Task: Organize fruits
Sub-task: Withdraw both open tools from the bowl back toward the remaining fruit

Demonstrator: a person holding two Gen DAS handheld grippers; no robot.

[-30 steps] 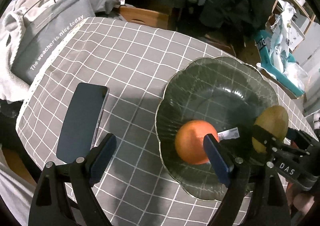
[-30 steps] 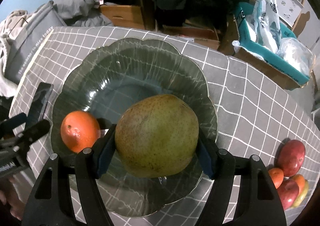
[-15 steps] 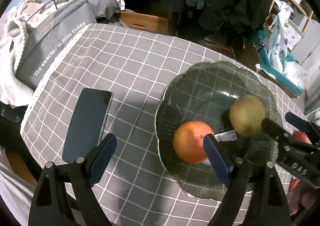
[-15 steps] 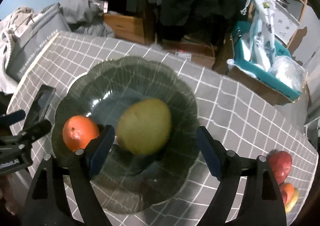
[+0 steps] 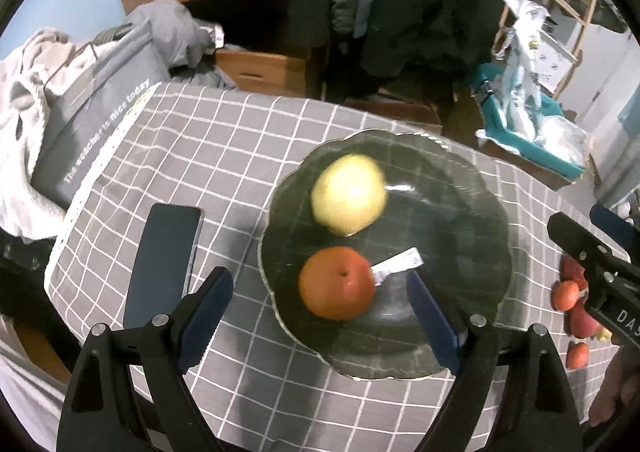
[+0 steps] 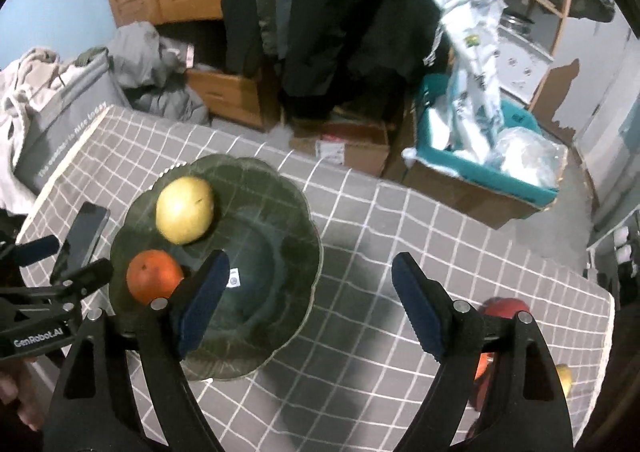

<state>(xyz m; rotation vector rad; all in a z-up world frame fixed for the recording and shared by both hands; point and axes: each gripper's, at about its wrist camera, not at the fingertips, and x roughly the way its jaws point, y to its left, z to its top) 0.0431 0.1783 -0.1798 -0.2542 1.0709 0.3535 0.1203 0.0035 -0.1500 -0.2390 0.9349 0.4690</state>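
A dark green scalloped glass plate (image 5: 472, 212) (image 6: 288, 260) sits on the grey checked tablecloth. In it lie a yellow-green pear (image 5: 349, 201) (image 6: 185, 209) at the far side and an orange (image 5: 337, 283) (image 6: 154, 281) at the near side. My left gripper (image 5: 320, 312) is open and empty, just in front of the orange. My right gripper (image 6: 308, 304) is open and empty, above the cloth to the right of the plate. Several red and orange fruits (image 5: 572, 292) (image 6: 504, 310) lie on the cloth at the right, partly hidden by the right gripper.
A dark phone (image 5: 162, 260) (image 6: 86, 236) lies on the cloth left of the plate. A white sticker (image 5: 396, 264) lies in the plate. A grey bag (image 5: 92, 112) leans at the table's left edge. Boxes and a teal bin (image 6: 492, 176) stand on the floor beyond.
My right gripper opened and let the pear go into the plate, then drew back up and to the right. The pear rolled to the far side. The left gripper rose a little.
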